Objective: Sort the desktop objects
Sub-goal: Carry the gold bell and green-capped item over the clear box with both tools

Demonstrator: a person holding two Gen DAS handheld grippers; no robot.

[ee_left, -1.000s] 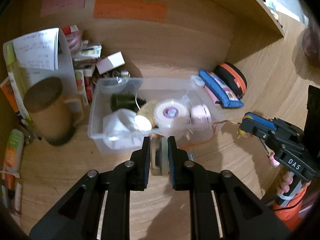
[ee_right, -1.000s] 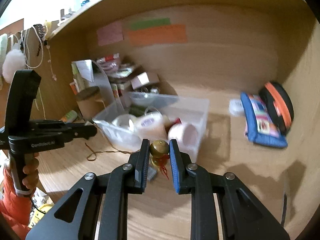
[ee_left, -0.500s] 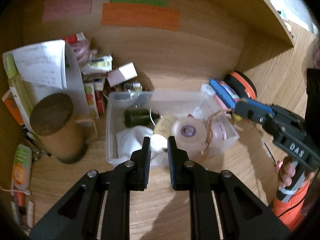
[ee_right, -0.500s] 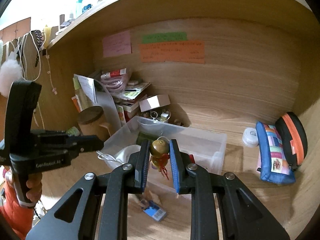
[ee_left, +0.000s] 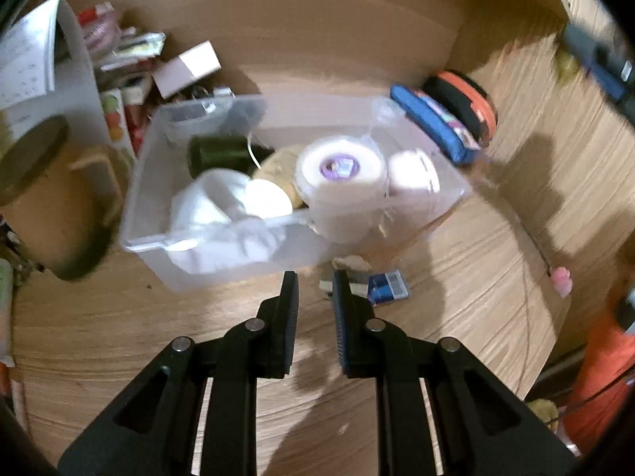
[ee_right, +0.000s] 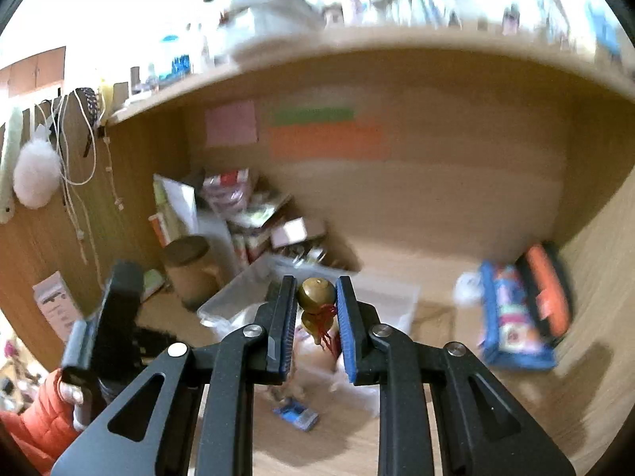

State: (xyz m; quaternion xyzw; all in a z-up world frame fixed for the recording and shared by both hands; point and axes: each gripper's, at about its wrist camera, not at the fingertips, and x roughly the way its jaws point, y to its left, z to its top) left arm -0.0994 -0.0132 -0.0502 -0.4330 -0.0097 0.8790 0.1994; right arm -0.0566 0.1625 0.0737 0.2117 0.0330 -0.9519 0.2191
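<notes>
Right gripper (ee_right: 316,297) jaws pinching small brown gourd charm (ee_right: 316,295); left gripper (ee_left: 314,291) jaws closed, empty, hovering near clear bin (ee_left: 222,273) on surface (ee_left: 119,317)

black two-finger grippers, fingers (ee_right: 344,325) lined blue, silver screws, orange quilted sleeve (ee_right: 37,412).

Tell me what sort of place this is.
Probably a home study desk set in a wooden alcove: sticky notes on the back panel, a cluttered shelf overhead, a pencil case and a clear bin of odds and ends on the desktop.
</notes>
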